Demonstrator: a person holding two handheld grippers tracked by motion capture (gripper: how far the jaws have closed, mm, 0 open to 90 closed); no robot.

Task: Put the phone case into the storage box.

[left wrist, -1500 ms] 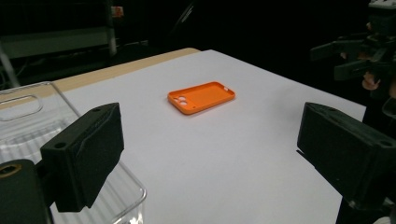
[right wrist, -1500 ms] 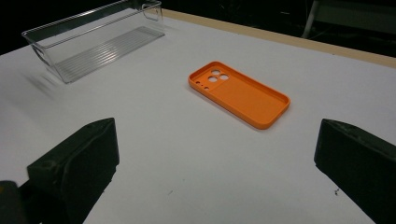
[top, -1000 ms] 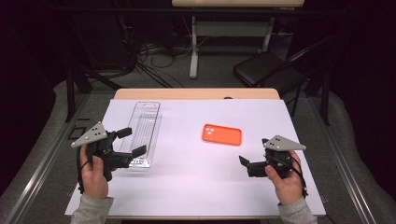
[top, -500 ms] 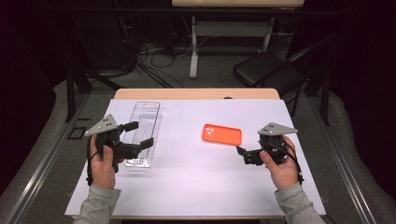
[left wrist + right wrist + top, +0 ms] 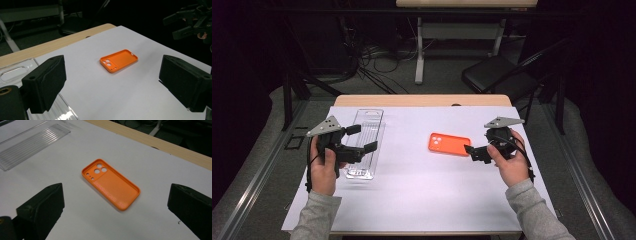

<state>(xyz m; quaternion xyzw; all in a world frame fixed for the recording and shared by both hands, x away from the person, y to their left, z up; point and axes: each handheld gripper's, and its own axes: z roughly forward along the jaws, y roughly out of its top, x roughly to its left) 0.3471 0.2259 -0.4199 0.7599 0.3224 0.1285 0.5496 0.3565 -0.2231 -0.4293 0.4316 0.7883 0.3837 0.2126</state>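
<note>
— Where did the orange, hollow-side-up plastic phone case [image 5: 449, 144] lie?

— Right of centre on the white sheet [image 5: 422, 200], flat, apart from both tools. The right gripper [image 5: 472, 151], released, jaws spread, pointed at its near end. I'd judge it should straddle one rim squarely.

— Any obstacle?

— None between. The clear ribbed plastic tray [image 5: 366, 142] sat left, under the left gripper [image 5: 361, 138], also released.

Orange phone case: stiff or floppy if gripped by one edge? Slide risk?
The orange phone case is an empty, thin-walled shell lying open side up, so probably light and somewhat flexible; its rim may bow under the jaws. Flat on the smooth white sheet, it would likely slide, not tip.
</note>
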